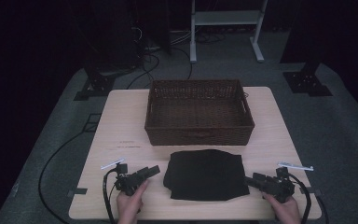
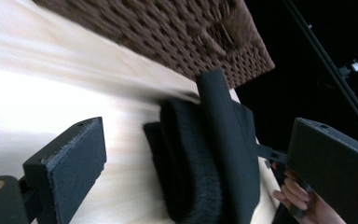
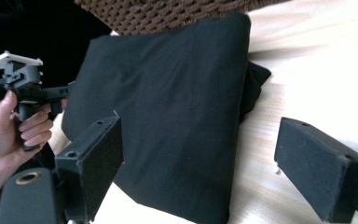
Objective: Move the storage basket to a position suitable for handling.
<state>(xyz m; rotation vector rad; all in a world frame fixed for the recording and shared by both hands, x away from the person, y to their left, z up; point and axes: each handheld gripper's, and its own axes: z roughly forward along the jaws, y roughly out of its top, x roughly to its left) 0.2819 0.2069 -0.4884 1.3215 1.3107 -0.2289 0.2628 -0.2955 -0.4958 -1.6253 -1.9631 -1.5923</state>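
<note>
Flanking the folded cloth

Lying on the pale wooden tabletop [image 1: 270, 121], the folded black cloth [image 1: 205, 174] sits just in front of the brown wicker basket [image 1: 199, 111]. The left claw [image 1: 154, 171] and right claw [image 1: 250, 180] flank it — both spread wide, gripping nothing.

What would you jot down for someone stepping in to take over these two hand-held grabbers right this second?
Left gripper: open, holding nothing, just left of the folded black cloth.
Right gripper: open, holding nothing, at the cloth's right edge.
The cloth lies folded on the table, in front of the wicker basket, which looks empty.
Done: the cloth appears folded.
Left, probably: grip the cloth from both sides and lift it into the basket.
</note>
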